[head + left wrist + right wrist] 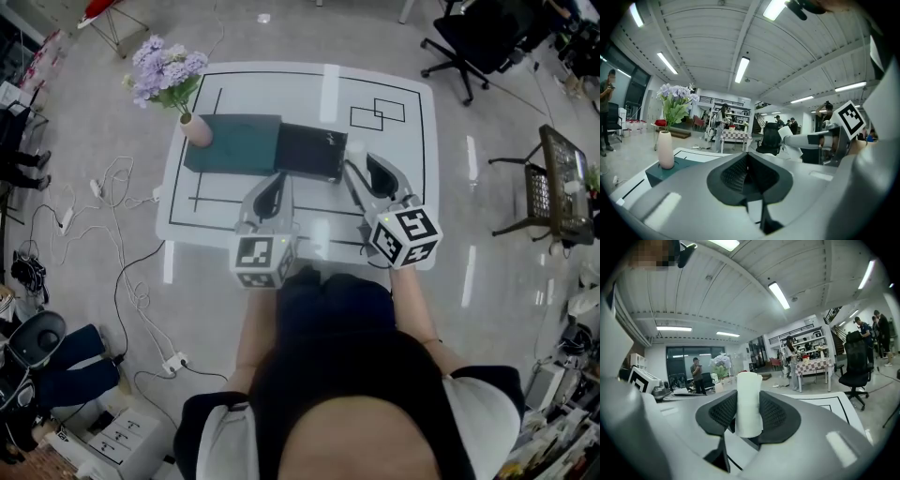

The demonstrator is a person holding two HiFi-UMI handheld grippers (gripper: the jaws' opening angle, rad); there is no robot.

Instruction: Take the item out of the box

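A dark open box (pixel 309 150) lies in the middle of the white table (pixel 394 178), with a teal box part (pixel 234 142) beside it on the left. My right gripper (pixel 360 165) is shut on a white roll (pixel 749 401), which stands upright between its dark pads. It is held just right of the dark box, above the table. In the left gripper view the same roll (pixel 793 139) shows at the right. My left gripper (pixel 277 180) hovers at the box's near edge, with its jaws shut and nothing between them.
A pink vase of purple flowers (pixel 192 127) stands on the teal part's left end. Black lines mark the table top. Cables (pixel 122 281) trail on the floor at left. An office chair (pixel 478 42) and a side table (pixel 562 183) stand at right. People stand in the room beyond.
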